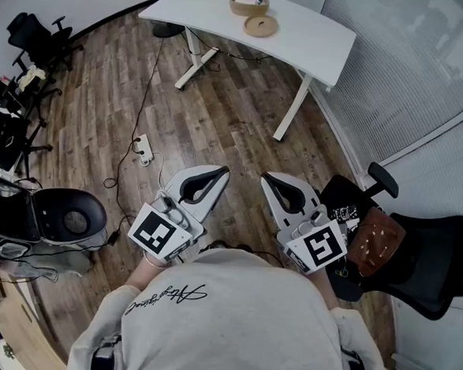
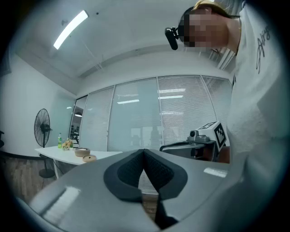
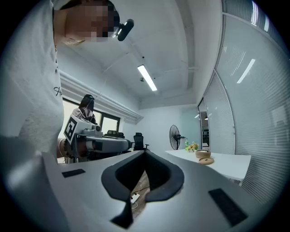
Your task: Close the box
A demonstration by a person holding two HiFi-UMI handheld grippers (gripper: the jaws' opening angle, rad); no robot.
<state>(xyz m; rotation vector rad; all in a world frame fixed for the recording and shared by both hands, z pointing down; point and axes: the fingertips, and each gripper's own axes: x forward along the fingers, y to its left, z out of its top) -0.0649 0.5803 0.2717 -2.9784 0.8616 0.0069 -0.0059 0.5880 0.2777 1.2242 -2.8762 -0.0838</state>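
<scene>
Jaws together (box [image 1: 250, 4] on white table [image 1: 321, 40])

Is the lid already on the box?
No, the lid lies on the table beside the open box.

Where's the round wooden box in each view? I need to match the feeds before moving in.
Head view: the wooden box is at top centre, far from the person.
Left gripper view: the box is small, at left, about mid-height.
Right gripper view: the box is small, right of centre, about mid-height.
Shared landmark: the white table under it, with the lid lying beside the box.
</scene>
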